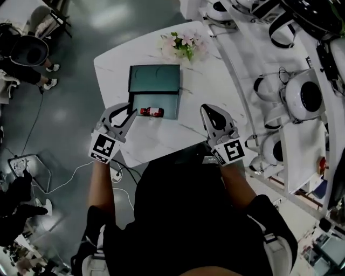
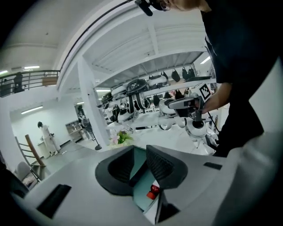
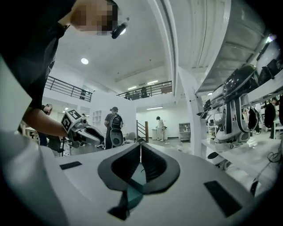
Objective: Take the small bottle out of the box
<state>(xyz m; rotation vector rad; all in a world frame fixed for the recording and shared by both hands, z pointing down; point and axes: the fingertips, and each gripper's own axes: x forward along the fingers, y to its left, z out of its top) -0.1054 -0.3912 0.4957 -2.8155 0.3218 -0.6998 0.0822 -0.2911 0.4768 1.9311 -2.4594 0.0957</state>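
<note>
None of the job is done: the bottle (image 1: 152, 111) lies on its side inside the open box (image 1: 154, 81).
Your left claw (image 1: 131, 110) is part open and empty at the box's edge, with the bottle untouched at its 3 o'clock in the head view. Your right claw (image 1: 207, 109), jaws together on nothing, hangs over the bench (image 1: 161, 141) at the box's 4 o'clock. Reaching in, gripping and lifting out all remain.

The head view is dim and grey, with pale glare on the floor (image 1: 105, 16). Both gripper views are bright, bowed and black-cornered; a ceiling lamp (image 3: 84, 61) glows, and the right gripper (image 3: 140, 145) looks slightly soft.
</note>
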